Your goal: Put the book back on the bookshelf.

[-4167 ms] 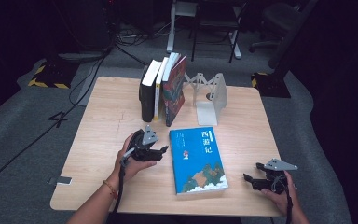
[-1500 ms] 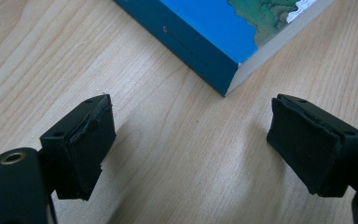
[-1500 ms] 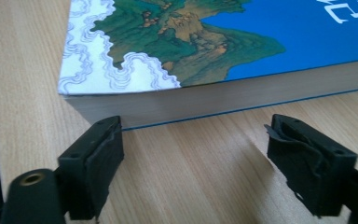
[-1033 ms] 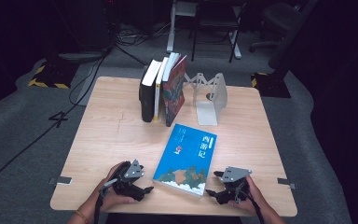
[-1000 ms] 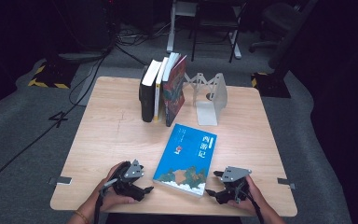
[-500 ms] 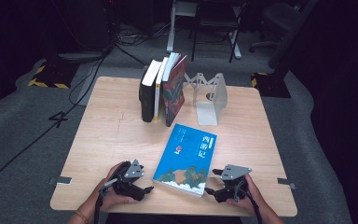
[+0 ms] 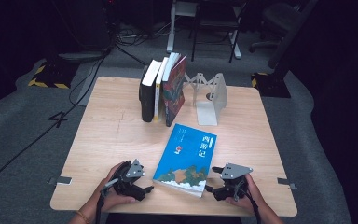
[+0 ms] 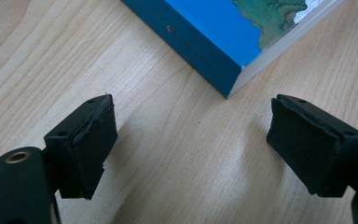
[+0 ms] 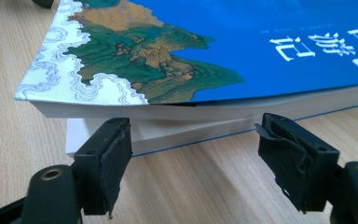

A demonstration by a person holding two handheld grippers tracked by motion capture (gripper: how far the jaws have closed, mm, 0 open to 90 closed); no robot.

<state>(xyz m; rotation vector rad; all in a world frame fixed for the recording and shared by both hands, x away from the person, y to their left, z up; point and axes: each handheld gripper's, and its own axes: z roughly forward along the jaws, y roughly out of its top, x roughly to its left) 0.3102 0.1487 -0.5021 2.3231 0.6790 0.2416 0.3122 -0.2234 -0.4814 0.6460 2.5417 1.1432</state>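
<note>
— What kind of place is this?

— It looks like a recording lab or studio. A small wooden table (image 7: 121, 135) stands alone on grey carpet (image 7: 23, 140), with black cables (image 7: 93, 70) running over the floor and yellow-black hazard tape (image 7: 44, 77).

— Anything more?

— The background is dark, with metal stand legs (image 7: 205, 32) and an office chair (image 7: 275, 18).

The book (image 7: 186, 158) lies flat on the table (image 7: 107, 135), between the left gripper (image 7: 140, 190) and right gripper (image 7: 216, 191). Its near corner sits just ahead of the left jaws; its page edge faces the right jaws.
</note>
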